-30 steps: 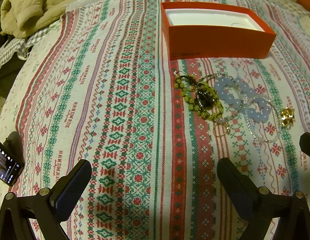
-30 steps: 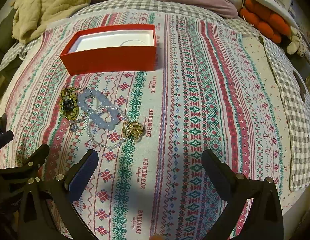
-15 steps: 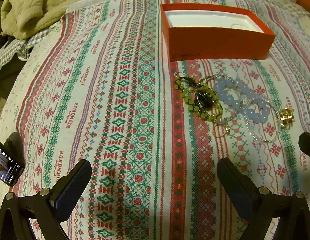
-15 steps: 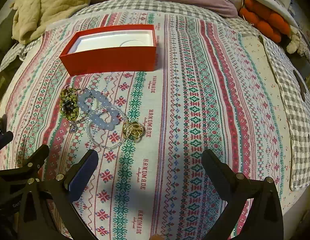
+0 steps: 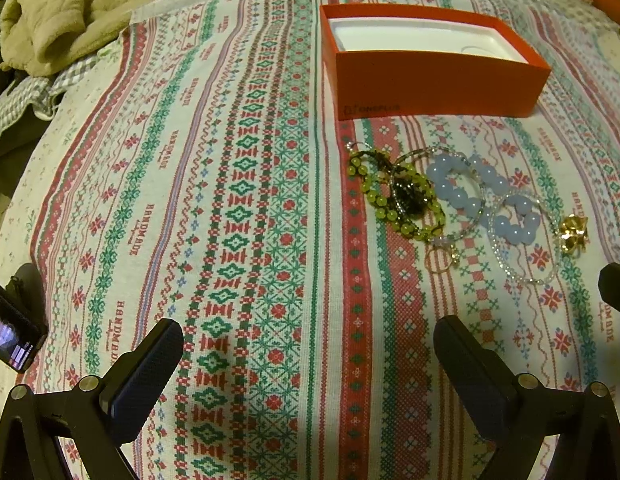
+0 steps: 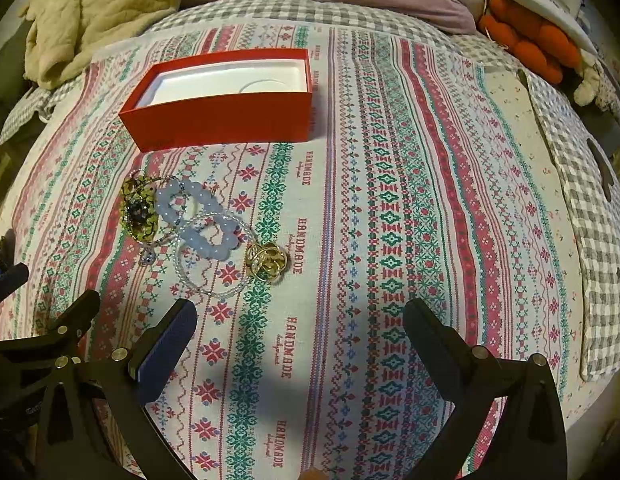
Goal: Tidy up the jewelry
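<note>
Both claws stand released and grasp nothing: the left gripper (image 5: pixel 308 354) and the right gripper (image 6: pixel 300 336) hang above the cloth (image 5: pixel 230 208) near its front edge, jaws wide apart.

The jewelry lies in a loose heap on the cloth just in front of the red box (image 5: pixel 437 84), which sits toward the back edge with its white tray bare. From left to right: a green bracelet (image 5: pixel 393 196) around a dark beaded piece, a blue bracelet (image 5: pixel 461 188) twisted into two loops, a clear bead strand (image 5: pixel 525 264), and gold rings (image 6: pixel 266 261).

All of it should be light and limp (beads on cord sag and slide), and the loops overlap, so lifting one may drag its neighbor. A pinch across one bead row at an outer edge looks safest; the rings are hard, small and slippery.

The right view shows the gold piece as several linked rings; the left view shows it only as a glint, but gives a thin ring (image 5: pixel 441 260) and the box's front lettering.
</note>
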A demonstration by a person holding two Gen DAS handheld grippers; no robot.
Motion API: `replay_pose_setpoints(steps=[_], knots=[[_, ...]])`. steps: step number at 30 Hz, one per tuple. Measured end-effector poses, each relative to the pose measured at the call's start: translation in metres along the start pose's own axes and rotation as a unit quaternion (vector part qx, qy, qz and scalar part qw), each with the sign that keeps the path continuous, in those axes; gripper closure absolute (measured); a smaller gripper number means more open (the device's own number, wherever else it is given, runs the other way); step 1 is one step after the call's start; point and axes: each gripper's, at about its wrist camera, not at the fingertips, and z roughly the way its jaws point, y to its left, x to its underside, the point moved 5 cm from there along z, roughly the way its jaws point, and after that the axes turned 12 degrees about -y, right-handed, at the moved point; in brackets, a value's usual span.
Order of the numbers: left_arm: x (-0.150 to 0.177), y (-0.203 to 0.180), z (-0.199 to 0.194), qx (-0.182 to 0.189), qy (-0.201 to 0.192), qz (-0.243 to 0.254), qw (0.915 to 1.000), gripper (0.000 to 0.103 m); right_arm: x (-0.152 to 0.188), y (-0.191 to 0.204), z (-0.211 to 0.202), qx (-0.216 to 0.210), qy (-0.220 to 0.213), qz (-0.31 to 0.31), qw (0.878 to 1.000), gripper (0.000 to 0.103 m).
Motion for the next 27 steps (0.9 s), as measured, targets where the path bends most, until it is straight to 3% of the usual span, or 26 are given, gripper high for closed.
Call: replay_pose_setpoints(steps=[14,20,27], knots=[[-0.010,0.001,-0.001,0.008,-0.023,0.007,0.9997,0.000,-0.005,0.002,-0.005,-0.001,-0.009,-0.011,1.000,0.000],[-0.021,0.002,0.003,0.062,-0.005,0.010,0.9980,0.000,-0.015,-0.002,-0.008,-0.014,-0.017,-0.010,1.000,0.000],[-0.039,0.008,0.012,0.116,0.024,0.000,0.9929,0.000,-0.031,-0.011,-0.007,-0.039,0.007,-0.007,0.999,0.000]])
